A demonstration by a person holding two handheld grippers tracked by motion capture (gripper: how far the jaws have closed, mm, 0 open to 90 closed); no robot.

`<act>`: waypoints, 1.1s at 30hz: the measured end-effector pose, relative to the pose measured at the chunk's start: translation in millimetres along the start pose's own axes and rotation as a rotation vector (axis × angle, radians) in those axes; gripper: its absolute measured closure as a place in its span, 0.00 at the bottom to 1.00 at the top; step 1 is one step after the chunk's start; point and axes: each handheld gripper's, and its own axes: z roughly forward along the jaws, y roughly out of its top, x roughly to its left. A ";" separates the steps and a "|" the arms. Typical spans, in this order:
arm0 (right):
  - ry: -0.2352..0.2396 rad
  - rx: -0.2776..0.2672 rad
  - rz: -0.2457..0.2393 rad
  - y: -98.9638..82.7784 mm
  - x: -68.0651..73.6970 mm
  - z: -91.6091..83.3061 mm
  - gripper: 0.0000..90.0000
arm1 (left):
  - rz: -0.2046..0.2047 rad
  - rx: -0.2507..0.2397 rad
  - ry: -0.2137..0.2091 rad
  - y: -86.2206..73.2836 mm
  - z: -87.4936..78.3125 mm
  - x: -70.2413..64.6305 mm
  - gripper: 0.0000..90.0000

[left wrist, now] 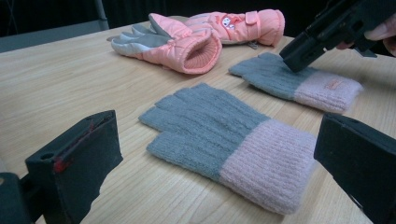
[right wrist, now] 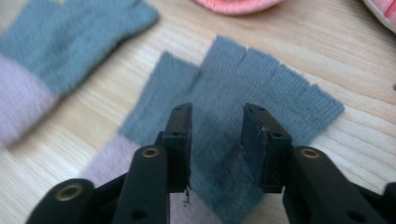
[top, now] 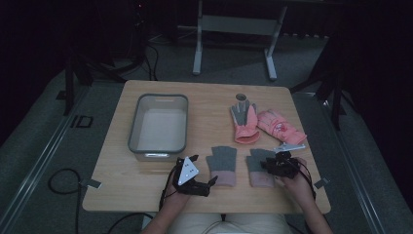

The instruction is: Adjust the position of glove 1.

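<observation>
Two grey knit fingerless gloves with pink cuffs lie flat near the table's front edge. My left gripper (top: 203, 169) hovers just left of the left glove (top: 222, 165), jaws wide open and empty; in the left gripper view this glove (left wrist: 224, 140) lies ahead between the jaws of the gripper (left wrist: 217, 135). My right gripper (top: 269, 165) points down onto the right glove (top: 257, 170). In the right gripper view its jaws (right wrist: 217, 116) stand apart over the grey palm of the glove (right wrist: 280, 88), pinching nothing. The left glove (right wrist: 70, 37) lies blurred at the upper left.
Two padded pink winter gloves (top: 245, 122) (top: 280, 127) lie behind the knit pair. A grey plastic bin (top: 158, 122) stands on the left half of the wooden table (top: 122, 190). A small dark cylinder (top: 241, 97) stands at the back. The right gripper (left wrist: 303, 46) also appears in the left gripper view.
</observation>
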 end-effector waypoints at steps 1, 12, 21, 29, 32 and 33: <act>-0.005 0.013 0.002 -2.3 -0.7 1.6 0.69 | 0.005 0.000 -0.005 0.1 0.2 -0.5 0.00; -0.059 -0.017 -0.043 -12.1 7.7 8.3 0.81 | 0.007 -0.003 0.000 -0.1 -0.2 -1.1 0.00; -0.076 -0.007 0.016 -6.3 11.0 5.0 0.94 | -0.003 -0.008 0.019 -0.5 -1.3 0.2 0.00; -0.049 -0.112 0.078 26.7 16.8 -27.8 0.94 | -0.001 -0.012 0.025 -0.5 -2.0 0.3 0.00; -0.026 -0.151 0.055 45.9 29.5 -37.7 0.94 | -0.010 -0.019 0.018 -0.2 -3.0 1.2 0.00; -0.021 -0.156 0.048 51.7 33.9 -39.2 0.94 | -0.012 -0.022 0.019 -0.1 -3.4 1.4 0.00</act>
